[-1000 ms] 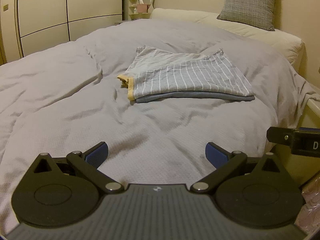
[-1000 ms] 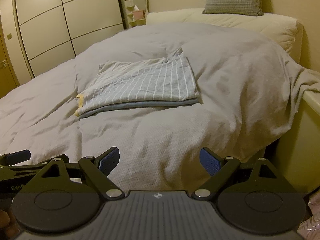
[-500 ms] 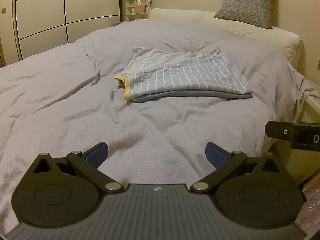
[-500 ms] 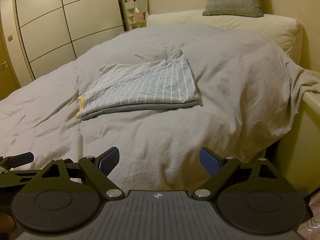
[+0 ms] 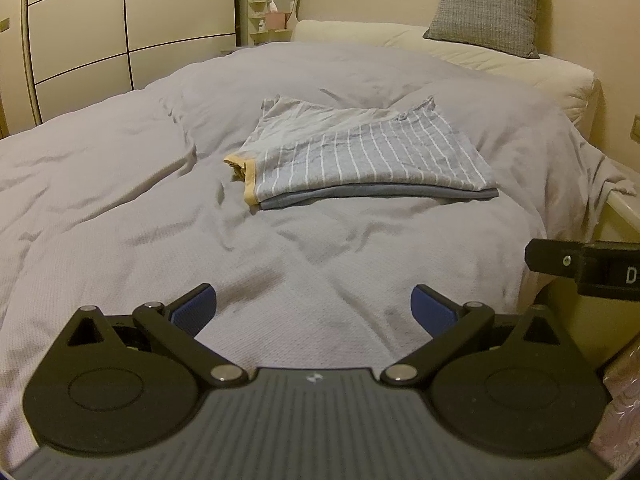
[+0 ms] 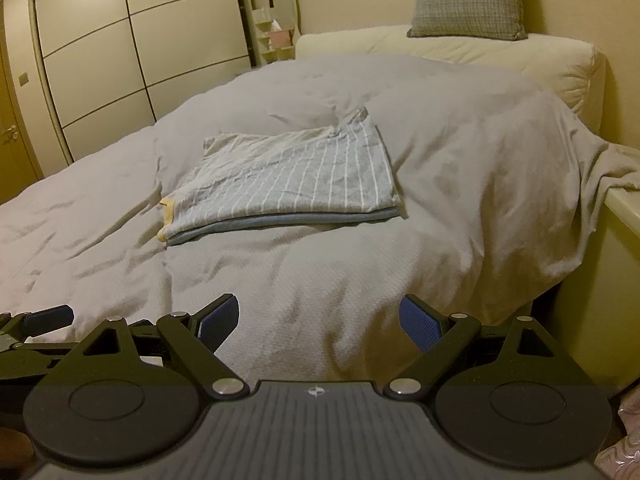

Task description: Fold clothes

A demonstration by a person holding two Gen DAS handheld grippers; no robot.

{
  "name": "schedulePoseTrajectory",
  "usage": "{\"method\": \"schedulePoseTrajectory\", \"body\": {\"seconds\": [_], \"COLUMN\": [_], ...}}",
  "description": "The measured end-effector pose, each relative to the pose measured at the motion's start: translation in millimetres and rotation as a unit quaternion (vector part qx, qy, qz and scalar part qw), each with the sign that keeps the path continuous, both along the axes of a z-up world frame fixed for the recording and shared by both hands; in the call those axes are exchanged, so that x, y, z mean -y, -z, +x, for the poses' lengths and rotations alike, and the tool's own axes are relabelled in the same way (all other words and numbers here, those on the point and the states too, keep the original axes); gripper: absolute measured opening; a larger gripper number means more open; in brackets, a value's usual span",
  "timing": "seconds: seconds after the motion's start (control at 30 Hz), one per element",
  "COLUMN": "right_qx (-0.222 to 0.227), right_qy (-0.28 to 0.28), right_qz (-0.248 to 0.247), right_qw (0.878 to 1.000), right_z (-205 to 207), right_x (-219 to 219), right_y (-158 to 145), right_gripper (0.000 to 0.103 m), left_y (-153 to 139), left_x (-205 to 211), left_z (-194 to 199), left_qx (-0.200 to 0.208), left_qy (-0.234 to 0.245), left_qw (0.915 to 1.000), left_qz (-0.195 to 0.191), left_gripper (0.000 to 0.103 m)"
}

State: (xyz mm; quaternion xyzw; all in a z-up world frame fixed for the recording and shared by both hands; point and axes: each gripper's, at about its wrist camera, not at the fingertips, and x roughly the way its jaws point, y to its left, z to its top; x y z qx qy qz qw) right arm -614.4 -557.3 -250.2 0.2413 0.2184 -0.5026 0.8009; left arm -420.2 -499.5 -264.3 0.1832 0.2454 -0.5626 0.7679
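— Striped shirt (image 5: 360,164), lying folded in layers on the middle of the bed (image 5: 120,208), yellow-trimmed edge to the left. Soft and light by the look of it, likely to sag and slide apart if lifted by one layer.

— Best taken where?

— Probably at the two near corners, pinching through every layer (the thick folded edge faces the claws). Nothing fragile here.

— And the claws?

— Left claw (image 5: 314,306) spread wide, empty, hanging over the near bedding, well apart from the shirt. Right claw (image 6: 318,320) likewise wide and empty. Grey pillow (image 5: 486,6) far back at the headboard, out of the way.
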Motion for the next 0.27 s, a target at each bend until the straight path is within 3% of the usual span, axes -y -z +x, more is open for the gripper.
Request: {"method": "schedulePoseTrajectory", "body": {"seconds": [0.27], "right_qx": [-0.001], "right_qy": [0.0], "right_qz": [-0.001], "right_qw": [1.0], "right_z": [0.6], "right_x": [-0.3], "right_y": [-0.1], "right_gripper": [0.089], "left_y": [0.3], "left_x": [-0.4], "left_z": [-0.6], "left_qx": [0.001], "left_qy": [-0.001], "left_qw": [1.0], "left_qz": [-0.003], "left_gripper": [0.102]}}
